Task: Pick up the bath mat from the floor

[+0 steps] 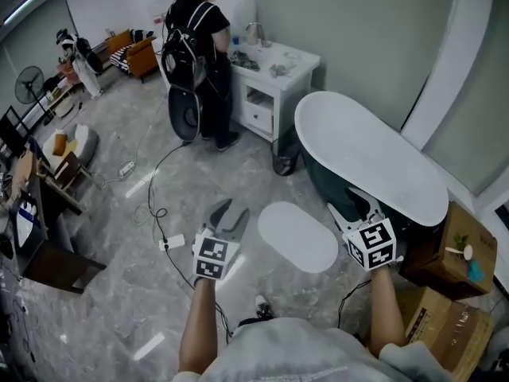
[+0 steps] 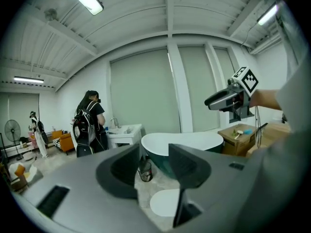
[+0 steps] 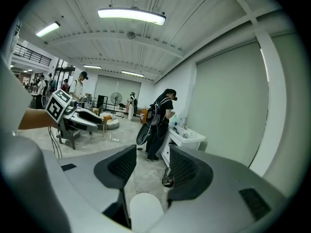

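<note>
A grey marbled floor [image 1: 103, 309] fills a large, bright room seen steeply from above. At the right stands a long oval bathtub [image 1: 374, 153], white inside and dark green outside. Far from the camera, a person [image 1: 199, 46] in dark clothes with a backpack stands with their back turned at a white sink cabinet [image 1: 274, 82]. Two cardboard boxes [image 1: 445, 253] sit at the near right, just beside the tub's near end.

The bath mat [image 1: 298, 235] – a pale, rounded oval – lies flat on the floor just left of the bathtub, between the two hand-held tools and touched by neither. The left gripper [image 1: 231, 211] hangs above the floor just left of the mat. Its own view shows the jaws spread with nothing held between them, and the mat low in the gap beyond. The right gripper [image 1: 350, 203] sits at the mat's right, near the tub's side – its jaws are also spread and empty, and the mat shows below them on the floor. A small dark bin [image 1: 283, 161] stands between the cabinet and the tub's far end.
</note>
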`<state>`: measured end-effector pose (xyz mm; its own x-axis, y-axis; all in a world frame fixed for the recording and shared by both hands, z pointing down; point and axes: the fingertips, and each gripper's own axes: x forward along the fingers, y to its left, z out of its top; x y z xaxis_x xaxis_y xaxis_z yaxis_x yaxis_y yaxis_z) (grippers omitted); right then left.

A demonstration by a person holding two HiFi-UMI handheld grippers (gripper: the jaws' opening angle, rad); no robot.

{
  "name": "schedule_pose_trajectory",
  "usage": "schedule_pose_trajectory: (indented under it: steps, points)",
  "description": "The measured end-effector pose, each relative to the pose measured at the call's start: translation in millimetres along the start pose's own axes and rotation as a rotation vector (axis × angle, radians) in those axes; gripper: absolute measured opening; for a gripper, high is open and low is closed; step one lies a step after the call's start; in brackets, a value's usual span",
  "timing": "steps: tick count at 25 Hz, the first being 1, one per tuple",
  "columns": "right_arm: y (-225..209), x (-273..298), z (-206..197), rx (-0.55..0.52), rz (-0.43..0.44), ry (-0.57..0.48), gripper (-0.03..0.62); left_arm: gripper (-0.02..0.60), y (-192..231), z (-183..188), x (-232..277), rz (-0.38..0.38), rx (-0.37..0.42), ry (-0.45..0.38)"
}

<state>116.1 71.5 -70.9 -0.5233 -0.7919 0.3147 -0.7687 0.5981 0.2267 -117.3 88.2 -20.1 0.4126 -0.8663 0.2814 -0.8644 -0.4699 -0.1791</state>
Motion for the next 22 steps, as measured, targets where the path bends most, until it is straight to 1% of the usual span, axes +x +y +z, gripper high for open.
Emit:
schedule_pose_trajectory:
  steps: [3, 5, 8, 11, 14, 17, 19, 22]
  points:
    - [-11, 41, 7, 0.014, -0.018, 0.019, 0.224, 0.183, 36, -3, 27, -0.008, -0.003, -0.003]
    - [-14, 67, 6, 0.010, -0.016, 0.043, 0.224, 0.183, 57, -11, 44, -0.009, -0.010, 0.010]
    - [-19, 102, -3, 0.011, 0.003, 0.086, 0.224, 0.183, 88, -25, 71, 0.007, -0.040, 0.036]
    - [-27, 135, -19, 0.019, 0.032, 0.135, 0.224, 0.183, 106, -42, 99, 0.001, -0.072, 0.061]
    - [-39, 176, -40, 0.041, 0.060, 0.171, 0.224, 0.183, 119, -64, 135, -0.015, -0.078, 0.105]
    - [-50, 220, -70, 0.079, 0.092, 0.205, 0.224, 0.183, 126, -95, 176, -0.051, -0.110, 0.155]
    - [-59, 252, -98, 0.099, 0.110, 0.231, 0.224, 0.184, 127, -119, 206, -0.077, -0.130, 0.178]
    - [-72, 301, -147, 0.129, 0.125, 0.257, 0.224, 0.187, 126, -158, 254, -0.106, -0.117, 0.195]
